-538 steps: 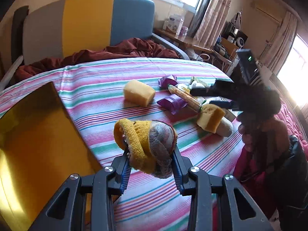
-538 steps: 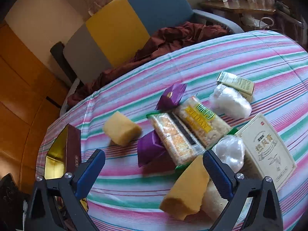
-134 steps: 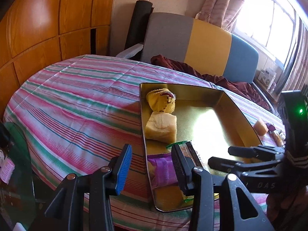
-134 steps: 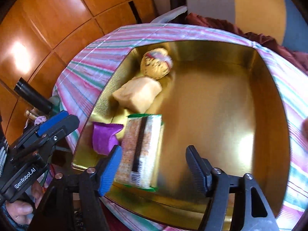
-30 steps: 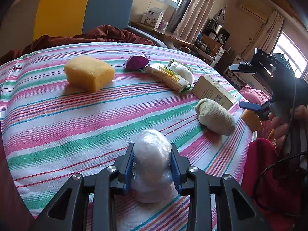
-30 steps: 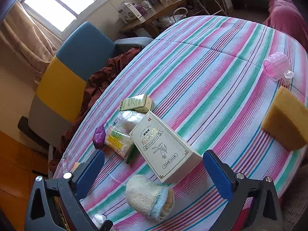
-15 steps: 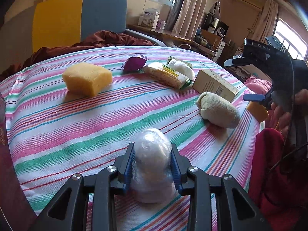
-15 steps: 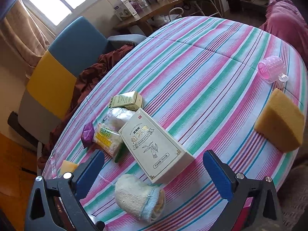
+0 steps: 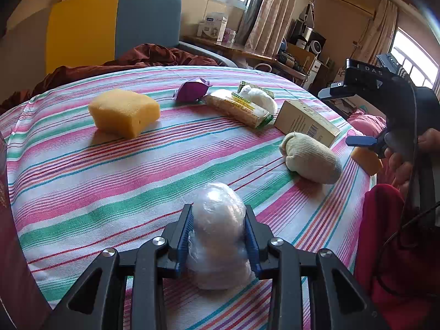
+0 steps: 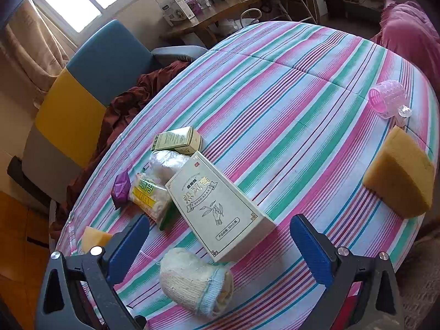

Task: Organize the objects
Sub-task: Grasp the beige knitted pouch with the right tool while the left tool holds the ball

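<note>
My left gripper (image 9: 218, 228) is shut on a clear plastic-wrapped white bundle (image 9: 217, 220), held just above the striped tablecloth (image 9: 110, 170). On the cloth lie a yellow sponge (image 9: 125, 112), a purple packet (image 9: 192, 90), a cracker pack (image 9: 238, 108), a second wrapped bundle (image 9: 260, 97), a beige box (image 9: 305, 122) and a rolled cream sock (image 9: 310, 159). My right gripper (image 10: 220, 244) is open and empty above the sock (image 10: 195, 283) and the beige box (image 10: 217, 206); it also shows in the left wrist view (image 9: 385, 115).
A second yellow sponge (image 10: 401, 178) and a pink hair roller (image 10: 387, 99) lie near the table's right edge. A small green box (image 10: 177, 140) sits behind the beige box. The dark red side of the tin (image 9: 8, 220) is at far left. A colour-block chair (image 9: 110, 24) stands behind.
The left gripper, still holding the bundle, has drawn back and turned slightly left. The right gripper has shifted a little over the sock and box, still open.
</note>
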The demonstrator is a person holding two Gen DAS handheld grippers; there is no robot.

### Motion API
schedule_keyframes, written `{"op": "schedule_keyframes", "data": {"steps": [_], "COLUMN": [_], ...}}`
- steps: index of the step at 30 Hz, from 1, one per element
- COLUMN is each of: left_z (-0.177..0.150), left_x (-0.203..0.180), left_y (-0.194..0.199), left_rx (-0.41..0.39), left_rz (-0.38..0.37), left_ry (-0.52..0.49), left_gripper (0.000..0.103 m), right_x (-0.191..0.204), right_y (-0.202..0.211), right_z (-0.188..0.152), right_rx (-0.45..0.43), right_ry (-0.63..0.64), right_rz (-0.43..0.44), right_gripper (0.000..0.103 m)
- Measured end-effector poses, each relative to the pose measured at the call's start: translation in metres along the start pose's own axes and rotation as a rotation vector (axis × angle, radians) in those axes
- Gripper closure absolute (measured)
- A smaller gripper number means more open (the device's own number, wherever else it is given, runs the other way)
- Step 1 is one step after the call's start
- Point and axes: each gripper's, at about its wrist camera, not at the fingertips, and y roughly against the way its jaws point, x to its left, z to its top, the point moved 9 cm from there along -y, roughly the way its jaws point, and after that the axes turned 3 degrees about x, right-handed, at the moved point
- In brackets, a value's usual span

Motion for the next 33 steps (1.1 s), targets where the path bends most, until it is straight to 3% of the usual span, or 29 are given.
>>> {"op": "schedule_keyframes", "data": {"steps": [6, 11, 12, 14, 16, 19, 22, 28, 30, 32, 33], "left_z": [0.0, 0.0, 0.0, 0.0, 0.0, 0.0, 0.0, 0.001, 0.001, 0.0, 0.001], "left_x": [0.0, 0.0, 0.0, 0.0, 0.0, 0.001, 0.001, 0.001, 0.001, 0.001, 0.001], "left_y": [0.0, 0.0, -0.001, 0.0, 0.0, 0.0, 0.0, 0.0, 0.0, 0.0, 0.0], "left_rx": [-0.001, -0.001, -0.001, -0.001, -0.001, -0.001, -0.002, -0.003, -0.003, -0.003, -0.003], "left_rz": [-0.001, -0.001, -0.001, -0.001, -0.002, -0.006, -0.007, -0.019, -0.018, -0.018, -0.018], "left_ry": [0.0, -0.001, 0.0, 0.0, 0.001, 0.003, 0.003, 0.013, 0.012, 0.012, 0.012], "left_gripper": [0.067, 0.067, 0.067, 0.067, 0.067, 0.067, 0.067, 0.067, 0.067, 0.067, 0.067], "right_x": [0.0, 0.016, 0.017, 0.026, 0.046, 0.086, 0.097, 0.057, 0.049, 0.05, 0.049], "right_y": [0.004, 0.009, 0.015, 0.042, 0.058, 0.029, 0.0, -0.039, -0.046, -0.05, -0.051], "right_z": [0.002, -0.004, -0.002, 0.009, 0.011, -0.022, -0.051, -0.064, -0.07, -0.075, -0.075], "right_rx": [-0.02, -0.011, -0.036, -0.168, -0.231, -0.023, 0.09, 0.261, 0.298, 0.317, 0.313], "right_ry": [0.016, 0.064, 0.07, 0.106, 0.18, 0.328, 0.499, 0.458, 0.466, 0.497, 0.516], "right_rz": [-0.021, 0.028, 0.026, 0.052, 0.139, 0.24, 0.079, -0.122, -0.145, -0.161, -0.189], "right_gripper": [0.0, 0.0, 0.001, 0.001, 0.001, 0.006, 0.008, 0.011, 0.011, 0.017, 0.025]}}
